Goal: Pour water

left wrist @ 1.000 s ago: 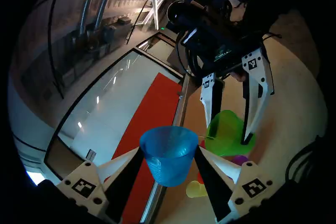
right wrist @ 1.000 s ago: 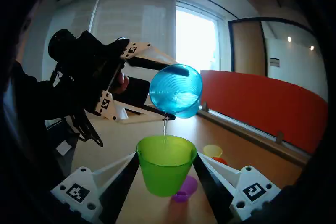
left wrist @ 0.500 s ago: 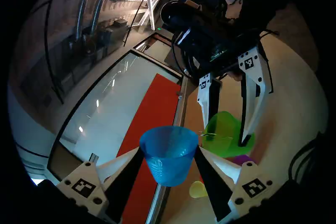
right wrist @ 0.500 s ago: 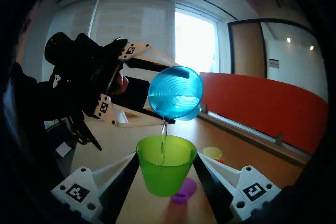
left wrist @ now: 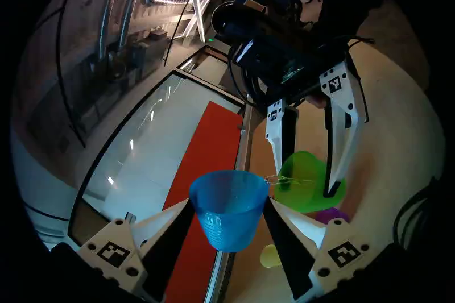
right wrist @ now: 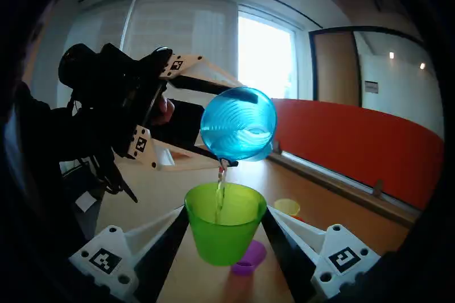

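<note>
While the left gripper (left wrist: 228, 203), pinching the blue cup (left wrist: 228, 220), pours water (right wrist: 219, 189) into the green cup (right wrist: 225, 237) the right gripper (right wrist: 226, 210) pinches, levelling back seems next.

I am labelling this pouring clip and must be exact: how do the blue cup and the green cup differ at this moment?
The blue cup is tipped over; the green cup stands upright. Water runs from the blue cup's lip into the green cup. The left tool grips the blue cup, the right tool the green cup. Both are tapered, translucent plastic cups.
</note>
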